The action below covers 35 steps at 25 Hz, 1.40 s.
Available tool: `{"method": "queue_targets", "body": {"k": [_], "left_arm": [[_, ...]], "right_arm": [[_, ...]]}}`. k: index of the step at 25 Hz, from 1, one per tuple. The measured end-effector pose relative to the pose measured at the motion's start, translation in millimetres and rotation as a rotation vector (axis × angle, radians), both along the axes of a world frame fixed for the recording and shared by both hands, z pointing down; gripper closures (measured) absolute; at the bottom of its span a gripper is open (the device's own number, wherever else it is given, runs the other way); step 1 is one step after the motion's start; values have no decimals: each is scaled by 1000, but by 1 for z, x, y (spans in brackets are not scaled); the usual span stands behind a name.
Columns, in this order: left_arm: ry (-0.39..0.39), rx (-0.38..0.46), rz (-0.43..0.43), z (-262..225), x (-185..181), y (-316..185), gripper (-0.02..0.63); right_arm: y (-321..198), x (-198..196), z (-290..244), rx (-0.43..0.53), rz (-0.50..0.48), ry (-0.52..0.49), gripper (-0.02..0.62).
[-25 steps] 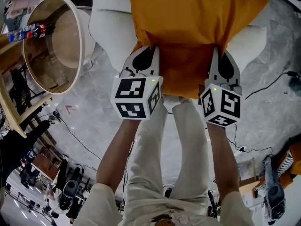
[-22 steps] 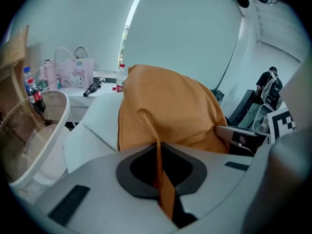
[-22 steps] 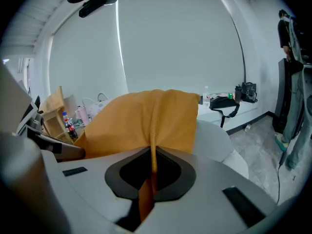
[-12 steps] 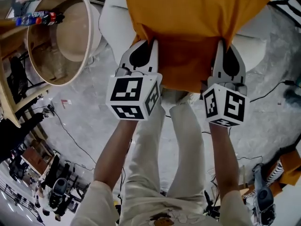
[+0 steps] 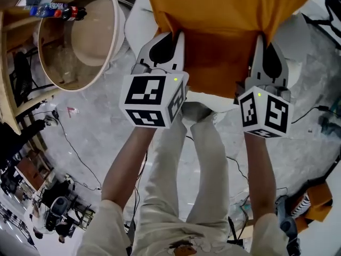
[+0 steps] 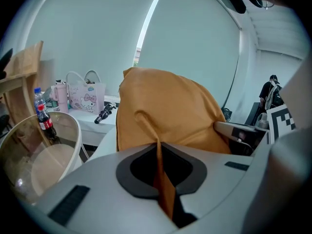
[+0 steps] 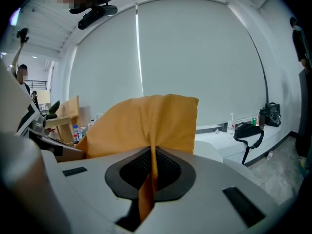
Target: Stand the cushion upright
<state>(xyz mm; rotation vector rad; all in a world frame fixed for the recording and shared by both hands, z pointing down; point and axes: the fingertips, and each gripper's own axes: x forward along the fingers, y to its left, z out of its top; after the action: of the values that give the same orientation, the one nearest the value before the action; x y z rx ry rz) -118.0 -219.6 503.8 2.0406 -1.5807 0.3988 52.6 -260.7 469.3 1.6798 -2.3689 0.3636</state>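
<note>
Both left gripper (image 5: 171, 42) and right gripper (image 5: 262, 46) fingers pinch the cushion (image 5: 213, 15) along its near edge.

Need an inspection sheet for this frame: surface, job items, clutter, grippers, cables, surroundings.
Surface: white seat beneath the cushion; grey floor below.
Job's things: orange cushion, near edge pinched in two places.
Clutter: round tub, bottles, patterned bag, black bag.
Grippers: left gripper and right gripper both shut on cushion fabric.
Cables: black cables trail across the floor.
Surroundings: drawn blinds; a person stands far right in the left gripper view.
</note>
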Motion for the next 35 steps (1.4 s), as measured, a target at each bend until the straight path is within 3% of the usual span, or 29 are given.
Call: {"method": "queue_targets", "body": {"k": [14,25,32,35], "left_arm": [[-49,100,5,-18,-17,-73,589],[-67,159,3,-26,-50,-129,589],[-85,163,43,-9,-57,-149,589],[-84,128,48,10,-65,-154,589]], "right_arm": [[-79,-19,-16,92,-21,4,566],[-134,-54,-29,160,-26,1,566],[-156,-65,-17,170,-28,28,566],[-162,-77,-2,155,-53,59,566]]}}
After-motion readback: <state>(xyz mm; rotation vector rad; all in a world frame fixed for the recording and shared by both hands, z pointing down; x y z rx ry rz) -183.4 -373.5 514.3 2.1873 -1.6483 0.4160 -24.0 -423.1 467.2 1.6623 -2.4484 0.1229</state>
